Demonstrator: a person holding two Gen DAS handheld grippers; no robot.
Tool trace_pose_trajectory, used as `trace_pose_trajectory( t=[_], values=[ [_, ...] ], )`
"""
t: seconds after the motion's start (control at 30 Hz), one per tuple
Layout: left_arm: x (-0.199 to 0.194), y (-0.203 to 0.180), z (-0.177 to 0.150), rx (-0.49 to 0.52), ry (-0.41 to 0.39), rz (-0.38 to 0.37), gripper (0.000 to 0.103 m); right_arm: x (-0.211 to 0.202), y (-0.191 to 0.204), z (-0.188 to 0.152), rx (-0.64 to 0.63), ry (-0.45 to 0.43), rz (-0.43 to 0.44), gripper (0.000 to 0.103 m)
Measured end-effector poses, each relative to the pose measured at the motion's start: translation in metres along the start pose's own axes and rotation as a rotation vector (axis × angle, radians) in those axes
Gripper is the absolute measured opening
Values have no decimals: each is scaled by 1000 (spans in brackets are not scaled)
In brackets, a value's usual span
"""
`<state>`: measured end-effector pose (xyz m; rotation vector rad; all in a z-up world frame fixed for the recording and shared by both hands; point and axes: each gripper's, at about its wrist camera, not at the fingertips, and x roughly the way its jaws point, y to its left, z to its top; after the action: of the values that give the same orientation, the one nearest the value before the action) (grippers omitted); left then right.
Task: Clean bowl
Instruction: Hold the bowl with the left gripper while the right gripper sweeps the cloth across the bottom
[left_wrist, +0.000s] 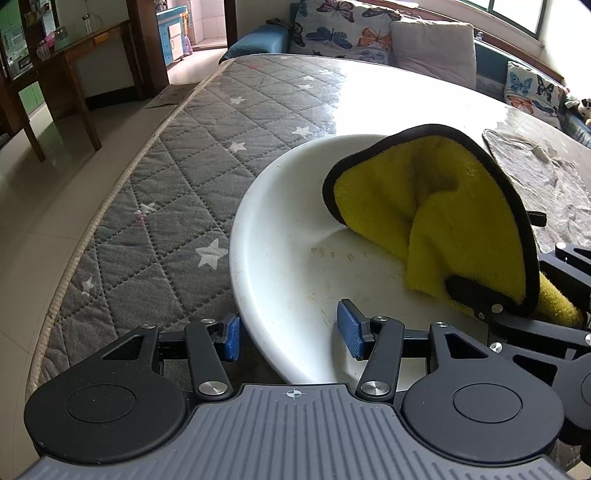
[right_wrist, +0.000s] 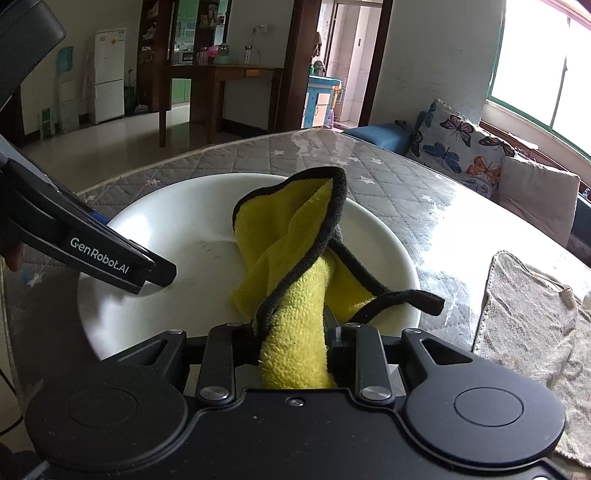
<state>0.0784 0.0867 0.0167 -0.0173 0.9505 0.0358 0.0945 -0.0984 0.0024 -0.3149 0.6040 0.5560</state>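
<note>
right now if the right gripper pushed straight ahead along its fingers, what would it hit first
Most likely the inner floor of the white round bowl, through the yellow black-edged cloth that the right gripper is clamped on. Depth is uncertain.

The left wrist view looks forward and downward past the left gripper (left_wrist: 290, 334), close over the near rim of the bowl (left_wrist: 280, 236). The right wrist view looks less steeply past the right gripper (right_wrist: 291, 332), equally close. Both share the bowl, the yellow cloth (left_wrist: 436, 218) and the quilted table (left_wrist: 177, 177).
</note>
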Motion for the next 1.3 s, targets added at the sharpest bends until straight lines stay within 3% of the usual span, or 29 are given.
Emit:
trace_pose_trajectory(
  t=[0.3,0.77,0.83,1.3],
  values=[
    [-1,-2,1,-1,4,-2,55,-15,-4,7,2,-22,-6,43],
    [-2,-3,2,2,8,-5,56,-40,-8,21,-10,-93,-26,52],
    [-1,-3,2,3,8,-5,57,-40,-9,22,-13,-90,-38,57],
    [2,-1,4,12,19,-2,58,-43,-25,16,22,-24,18,65]
  ],
)
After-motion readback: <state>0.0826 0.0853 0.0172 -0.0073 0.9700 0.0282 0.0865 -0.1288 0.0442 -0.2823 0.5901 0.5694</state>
